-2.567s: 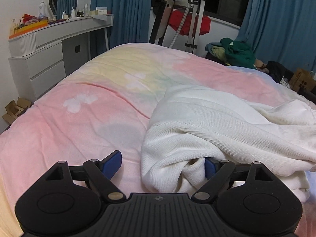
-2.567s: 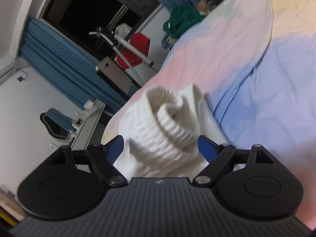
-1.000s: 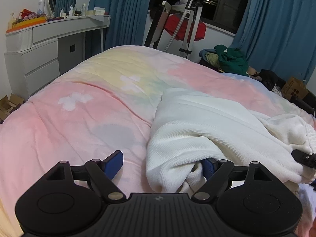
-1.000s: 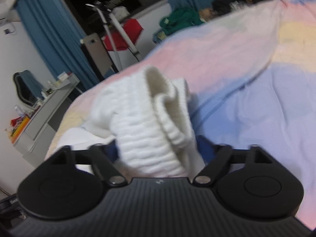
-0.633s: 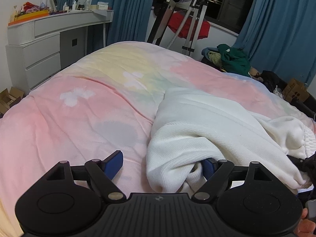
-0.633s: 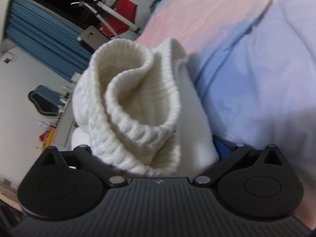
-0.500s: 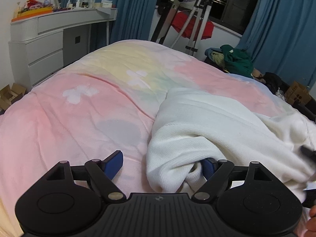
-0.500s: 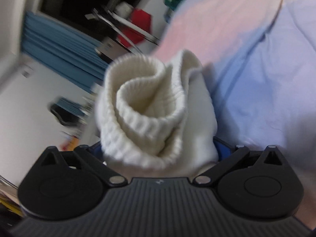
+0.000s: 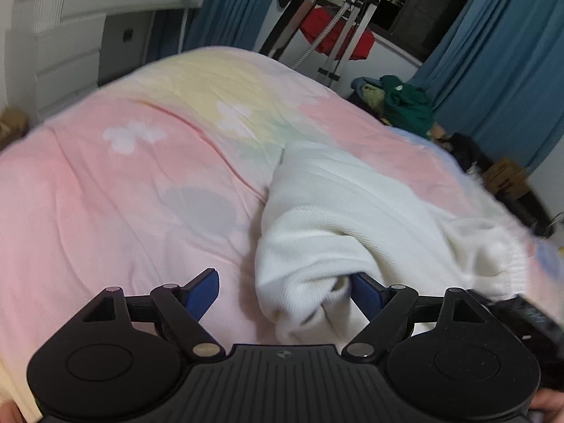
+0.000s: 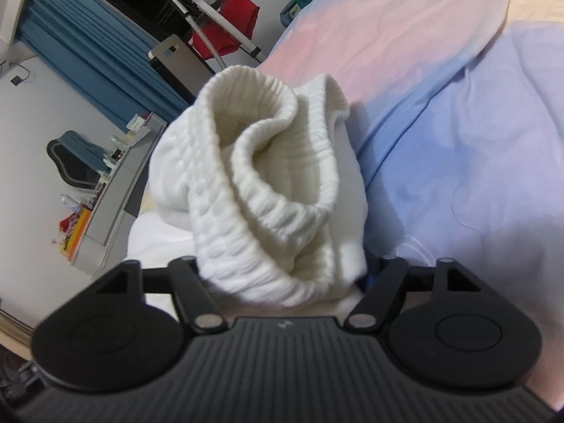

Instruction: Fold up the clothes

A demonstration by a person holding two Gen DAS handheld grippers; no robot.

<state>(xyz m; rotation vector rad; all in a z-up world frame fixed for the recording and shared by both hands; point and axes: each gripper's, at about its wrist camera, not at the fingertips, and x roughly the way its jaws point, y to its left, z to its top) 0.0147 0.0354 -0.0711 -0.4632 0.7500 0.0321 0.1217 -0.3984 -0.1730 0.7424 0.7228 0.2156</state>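
A white knit sweater (image 9: 352, 204) lies bunched on the pastel bed cover (image 9: 141, 183). My left gripper (image 9: 285, 292) is open just above the cover. A rolled fold of the sweater rests between its fingers, against the right blue pad (image 9: 366, 290). The left pad is bare. In the right wrist view the sweater's ribbed cuff (image 10: 268, 183) stands bunched in my right gripper (image 10: 285, 275), which is shut on it, the fingertips hidden by knit. That gripper shows blurred at the left view's right edge (image 9: 528, 313).
A white dresser (image 9: 70, 46) stands left of the bed. A drying rack with a red cloth (image 9: 338, 35) and blue curtains (image 9: 493, 53) are behind it. Green clothes (image 9: 405, 105) and a cardboard box (image 9: 507, 179) lie at the far right.
My right gripper has closed in on the ribbed cuff and shifted with it. The left gripper stays open at the same fold, and its view has swung and blurred.
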